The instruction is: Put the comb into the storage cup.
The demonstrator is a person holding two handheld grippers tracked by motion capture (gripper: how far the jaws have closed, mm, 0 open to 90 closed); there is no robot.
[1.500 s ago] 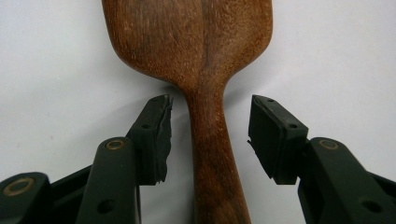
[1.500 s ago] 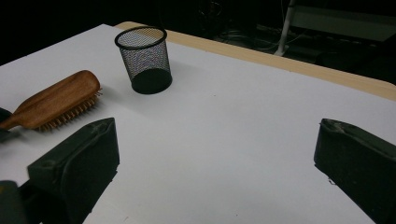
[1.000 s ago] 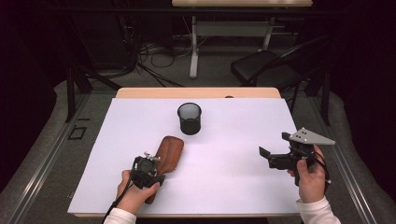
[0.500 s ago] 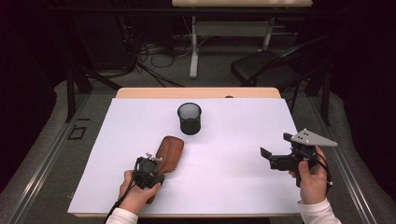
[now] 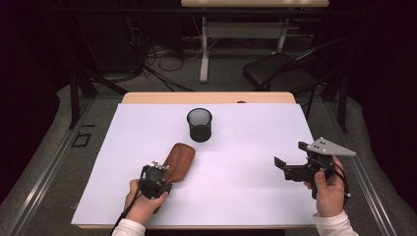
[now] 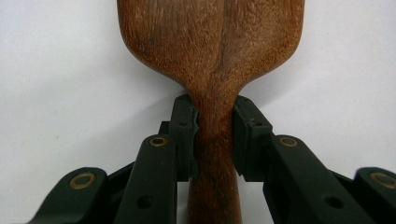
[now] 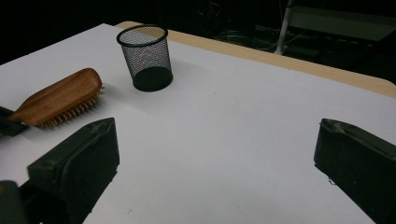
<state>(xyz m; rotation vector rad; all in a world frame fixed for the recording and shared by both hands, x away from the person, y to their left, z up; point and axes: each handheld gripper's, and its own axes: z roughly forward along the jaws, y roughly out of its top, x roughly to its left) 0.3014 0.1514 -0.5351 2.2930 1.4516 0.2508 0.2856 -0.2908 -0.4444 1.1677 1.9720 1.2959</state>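
Pinching the wooden brush handle after closing, left tool low, right tool spread, raised.

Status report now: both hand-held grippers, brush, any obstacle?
Left hand-held gripper just closed on brush handle. Right hand-held gripper open, empty. Mesh cup beyond brush.

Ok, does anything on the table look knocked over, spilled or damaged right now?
Nothing stands out. The mesh pen cup stands upright on the white table cover. The wooden hairbrush lies bristles down and looks intact, its handle pinched in the left claw, whose jaws have just been closing. The right claw is open, holding nothing.
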